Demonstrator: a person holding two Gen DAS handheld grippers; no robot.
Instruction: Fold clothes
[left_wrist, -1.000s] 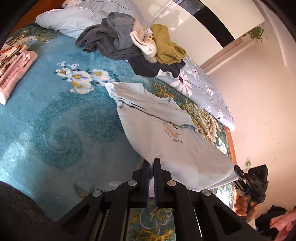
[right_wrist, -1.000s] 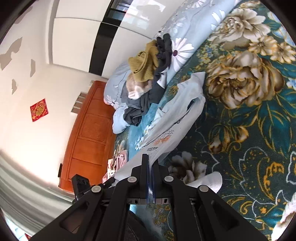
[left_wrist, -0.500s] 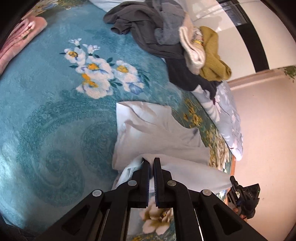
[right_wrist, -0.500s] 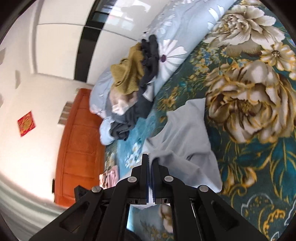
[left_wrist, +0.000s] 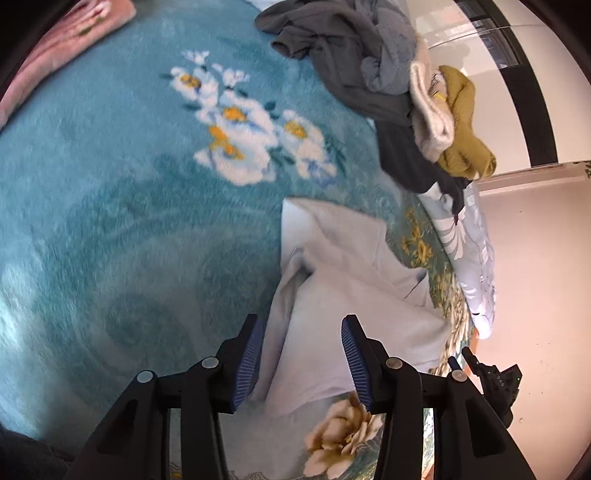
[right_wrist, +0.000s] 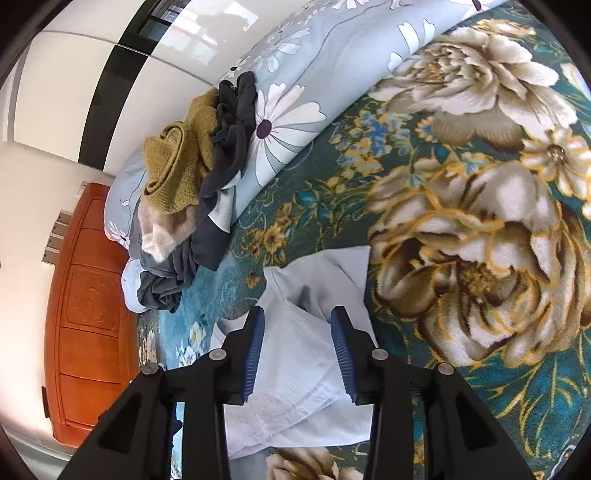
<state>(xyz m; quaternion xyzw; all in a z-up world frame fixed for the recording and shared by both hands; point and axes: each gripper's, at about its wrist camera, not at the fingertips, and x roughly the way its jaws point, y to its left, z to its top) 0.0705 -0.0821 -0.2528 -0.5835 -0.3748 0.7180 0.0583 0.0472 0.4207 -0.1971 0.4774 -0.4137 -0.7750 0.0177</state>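
Note:
A pale blue shirt (left_wrist: 343, 291) lies folded over on itself on the teal floral bedspread (left_wrist: 110, 229). It also shows in the right wrist view (right_wrist: 295, 369). My left gripper (left_wrist: 301, 360) is open and empty just above the shirt's near edge. My right gripper (right_wrist: 297, 350) is open and empty over the same shirt. The right gripper's black body shows at the lower right of the left wrist view (left_wrist: 495, 380).
A heap of unfolded clothes (left_wrist: 388, 88), grey, beige and mustard, lies at the far side, seen also in the right wrist view (right_wrist: 192, 192). Folded pink clothes (left_wrist: 55, 48) lie at the far left. A flowered duvet (right_wrist: 332, 81) runs beside the heap. An orange wooden headboard (right_wrist: 88, 332) stands behind.
Both grippers were shut on the shirt's hem and carried it forward over the shirt. Now both have opened and let it go, and the shirt lies folded.

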